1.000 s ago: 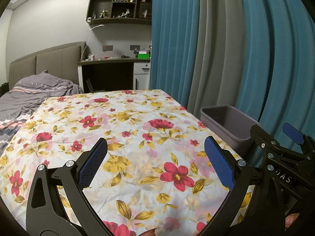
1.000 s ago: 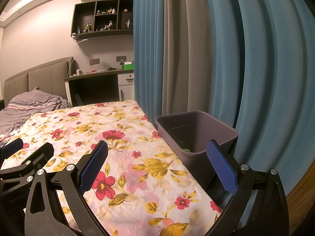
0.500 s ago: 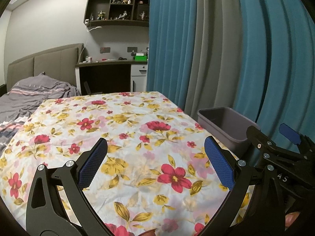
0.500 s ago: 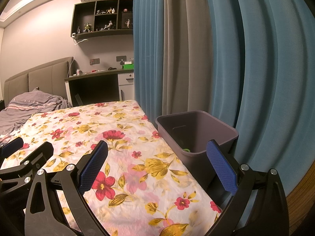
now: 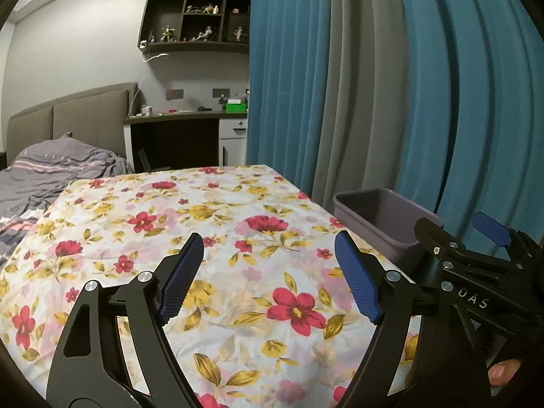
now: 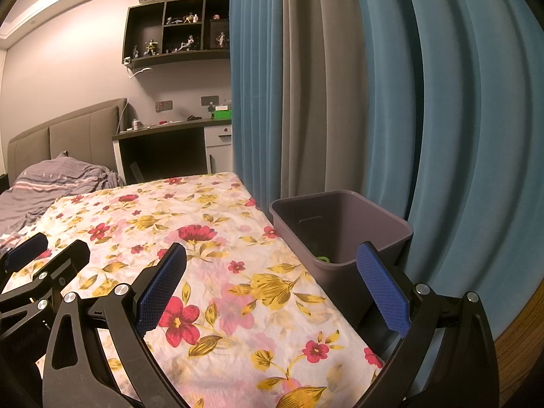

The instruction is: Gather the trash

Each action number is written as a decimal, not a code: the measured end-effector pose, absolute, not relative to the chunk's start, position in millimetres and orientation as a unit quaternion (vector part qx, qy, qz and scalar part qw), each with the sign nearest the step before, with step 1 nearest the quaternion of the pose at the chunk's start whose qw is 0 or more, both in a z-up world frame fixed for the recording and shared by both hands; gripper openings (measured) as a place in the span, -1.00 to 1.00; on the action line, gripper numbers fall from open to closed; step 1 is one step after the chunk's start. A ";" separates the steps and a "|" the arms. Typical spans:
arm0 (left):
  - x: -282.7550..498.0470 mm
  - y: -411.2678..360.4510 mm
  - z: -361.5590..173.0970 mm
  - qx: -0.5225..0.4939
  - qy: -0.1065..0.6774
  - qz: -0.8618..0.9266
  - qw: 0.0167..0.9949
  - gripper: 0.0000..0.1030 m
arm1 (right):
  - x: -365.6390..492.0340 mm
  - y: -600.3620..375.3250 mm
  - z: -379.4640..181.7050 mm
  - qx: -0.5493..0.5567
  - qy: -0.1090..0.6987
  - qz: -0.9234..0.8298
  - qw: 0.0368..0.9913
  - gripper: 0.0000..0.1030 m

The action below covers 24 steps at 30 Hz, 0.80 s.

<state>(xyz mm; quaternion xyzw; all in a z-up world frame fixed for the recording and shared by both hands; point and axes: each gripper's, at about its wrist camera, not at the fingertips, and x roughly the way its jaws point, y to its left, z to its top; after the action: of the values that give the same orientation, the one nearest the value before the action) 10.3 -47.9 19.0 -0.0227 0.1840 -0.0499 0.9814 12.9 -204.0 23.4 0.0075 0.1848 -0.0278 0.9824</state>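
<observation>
A flowered cloth (image 5: 210, 238) covers the worktop, and no trash shows anywhere on it. Just beside its curtain-side edge stands the grey bin (image 6: 343, 224), with something small and green (image 6: 322, 258) lying at its bottom, likely trash already dropped in. Judging by that, collecting looks done or nearly so. The right gripper (image 6: 272, 289) hovers over the cloth near the bin, jaws wide apart and empty. The left gripper (image 5: 268, 278), further from the bin, is closing with nothing between its jaws.
</observation>
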 end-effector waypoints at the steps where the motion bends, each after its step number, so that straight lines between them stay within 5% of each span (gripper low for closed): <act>1: 9.8 -47.8 18.7 -0.024 0.185 -0.050 0.981 0.51 | 13.3 -205.4 22.9 0.007 0.185 -0.027 0.982 0.87; 24: 6.6 -46.3 18.7 -0.032 0.186 -0.055 0.981 0.50 | 12.9 -203.9 22.8 0.008 0.185 -0.028 0.982 0.87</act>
<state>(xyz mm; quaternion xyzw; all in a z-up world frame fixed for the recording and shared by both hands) 6.6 -46.3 18.7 -0.0319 0.1856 -0.0549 0.9806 12.9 -203.9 22.8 0.0081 0.1854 -0.0276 0.9822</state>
